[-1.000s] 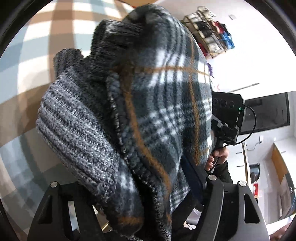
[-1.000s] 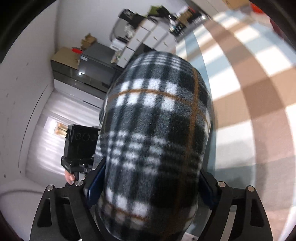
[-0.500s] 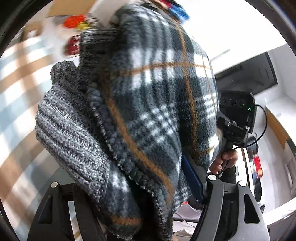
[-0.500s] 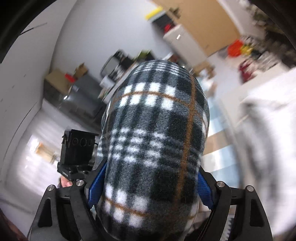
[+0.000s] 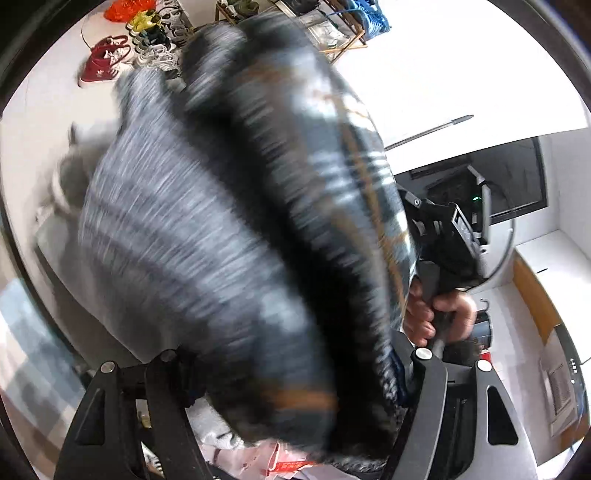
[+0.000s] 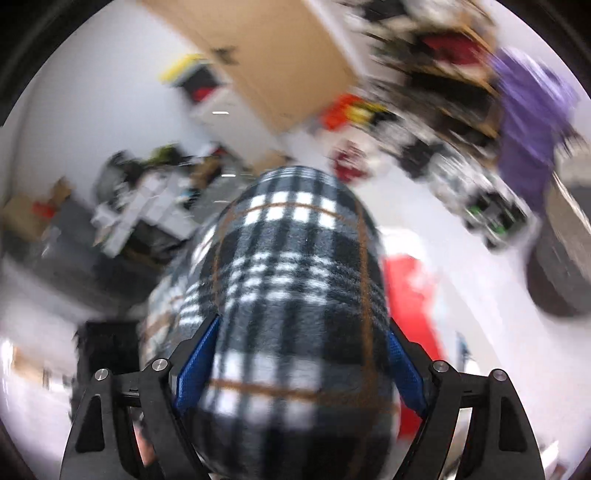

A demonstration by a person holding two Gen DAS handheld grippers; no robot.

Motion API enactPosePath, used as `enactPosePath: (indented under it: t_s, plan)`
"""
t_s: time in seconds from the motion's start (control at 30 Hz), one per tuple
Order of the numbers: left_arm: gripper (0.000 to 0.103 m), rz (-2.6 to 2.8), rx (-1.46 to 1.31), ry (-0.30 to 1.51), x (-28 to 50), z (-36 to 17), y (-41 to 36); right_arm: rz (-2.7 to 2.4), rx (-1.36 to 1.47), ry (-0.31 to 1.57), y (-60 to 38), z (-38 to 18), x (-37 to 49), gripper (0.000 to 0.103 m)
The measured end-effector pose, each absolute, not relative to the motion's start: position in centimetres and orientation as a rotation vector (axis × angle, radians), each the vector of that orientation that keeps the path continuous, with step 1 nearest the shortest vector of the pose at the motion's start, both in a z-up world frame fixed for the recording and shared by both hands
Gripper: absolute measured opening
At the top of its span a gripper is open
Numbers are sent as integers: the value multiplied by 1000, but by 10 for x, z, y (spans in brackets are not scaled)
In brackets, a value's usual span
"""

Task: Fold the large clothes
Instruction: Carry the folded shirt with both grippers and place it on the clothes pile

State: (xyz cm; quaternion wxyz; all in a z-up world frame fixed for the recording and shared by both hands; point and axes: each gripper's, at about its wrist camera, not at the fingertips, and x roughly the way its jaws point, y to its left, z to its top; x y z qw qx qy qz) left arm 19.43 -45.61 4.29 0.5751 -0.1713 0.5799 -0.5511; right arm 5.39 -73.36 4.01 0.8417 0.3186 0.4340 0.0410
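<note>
Garment (image 6: 295,295) is a thick folded bundle, dark plaid fleece with white checks and thin orange lines, plus a grey ribbed knit part (image 5: 177,240) showing on the left in the left wrist view. It is up in the air, resting on no surface, carried between both tools.

Right gripper (image 6: 299,365): both blue pads (image 6: 195,369) press against the sides of the plaid roll, jaws spread wide around it, so it is clamped on the garment. Roll sticks forward past the fingertips and fills the centre of that view.

Left gripper (image 5: 291,365): bundle fills the gap between its black fingers (image 5: 424,398), a strip of blue pad shows against the fabric at the right finger. Reads as gripping the garment, though the fabric is heavily motion-blurred and the left pad is hidden behind cloth.

Right-hand tool also shows in the left wrist view, right of the bundle: black body with a cable, and the person's hand (image 5: 439,314) wrapped round its handle.

Background, left wrist view: white floor, red shoe (image 5: 103,66) and a row of other shoes at top left, wooden rack (image 5: 332,26) at top centre, dark screen (image 5: 517,184) on the right wall.

Background, right wrist view: badly blurred; cardboard box (image 6: 266,55) at top, purple cloth (image 6: 528,122) top right, something red (image 6: 410,314) just right of the roll
</note>
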Motion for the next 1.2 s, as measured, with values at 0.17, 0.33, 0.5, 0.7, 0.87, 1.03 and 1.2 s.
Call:
enactPosePath:
  t_s: [0.17, 0.33, 0.5, 0.7, 0.87, 1.03, 1.2]
  plan:
    - [69, -1285, -378, 1327, 193, 46, -433, 140, 642, 862, -731, 44, 48, 89]
    - [69, -1225, -355, 1292, 179, 60, -405, 27, 559, 878, -720, 66, 46, 95]
    - [69, -1191, -363, 1165, 159, 85, -390, -78, 398, 879, -701, 98, 37, 96]
    - [69, -1308, -476, 949, 137, 124, -381, -46, 317, 764, -658, 160, 39, 103]
    - [69, -1348, -393, 1005, 133, 77, -430, 69, 180, 873, -617, 159, 93, 102]
    - [69, -1328, -447, 1164, 143, -3, -454, 46, 357, 1088, -635, 80, 130, 103]
    - [69, -1324, -517, 1218, 153, -24, -463, 115, 553, 965, -661, 69, 114, 103]
